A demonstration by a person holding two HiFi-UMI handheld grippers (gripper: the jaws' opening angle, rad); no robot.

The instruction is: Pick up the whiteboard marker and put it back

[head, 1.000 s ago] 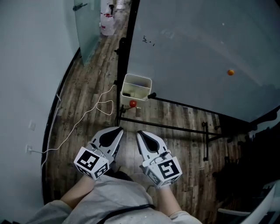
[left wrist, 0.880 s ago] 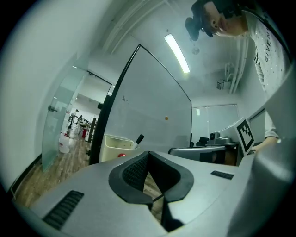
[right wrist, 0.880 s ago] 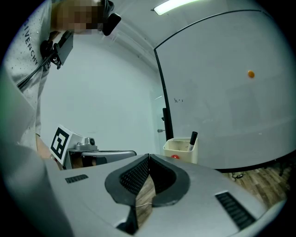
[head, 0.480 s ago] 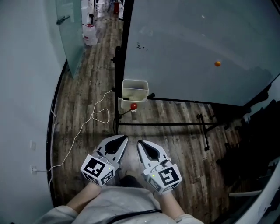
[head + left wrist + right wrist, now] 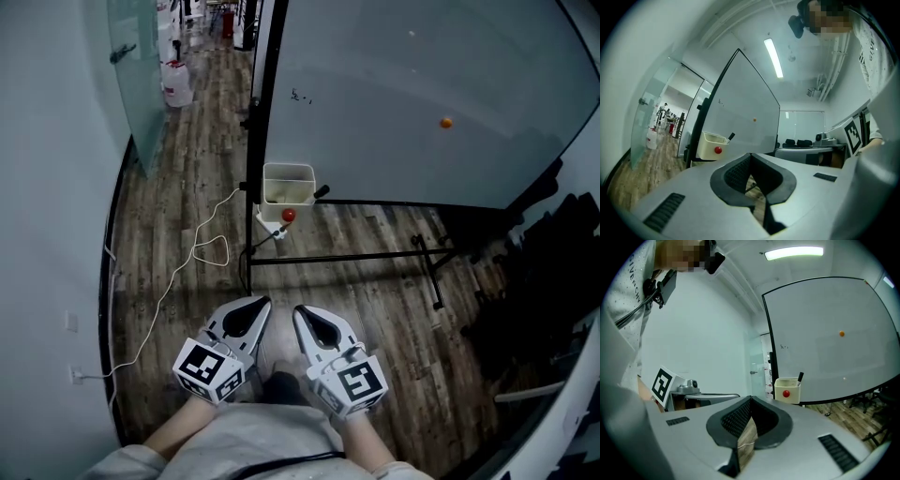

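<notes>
Approach step. Left gripper [image 5: 260,302] and right gripper [image 5: 299,310] both closed, empty. Whiteboard marker [image 5: 322,192] stands in bin [image 5: 287,168] at twelve o'clock, well apart. Next, likely: advance, open one claw.

From the left gripper [image 5: 255,305] and right gripper [image 5: 302,312], open floor [image 5: 281,284] extends toward 12 o'clock up to the stand's floor bar [image 5: 347,257]. Beyond it, the bin [image 5: 288,184] and whiteboard [image 5: 422,94] block passage. A cable [image 5: 178,272] lies at 10 o'clock. Dark furniture [image 5: 525,309] crowds 3 o'clock.

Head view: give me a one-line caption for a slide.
Left gripper and right gripper, both shut and empty, face a whiteboard with a marker at its bin.
</notes>
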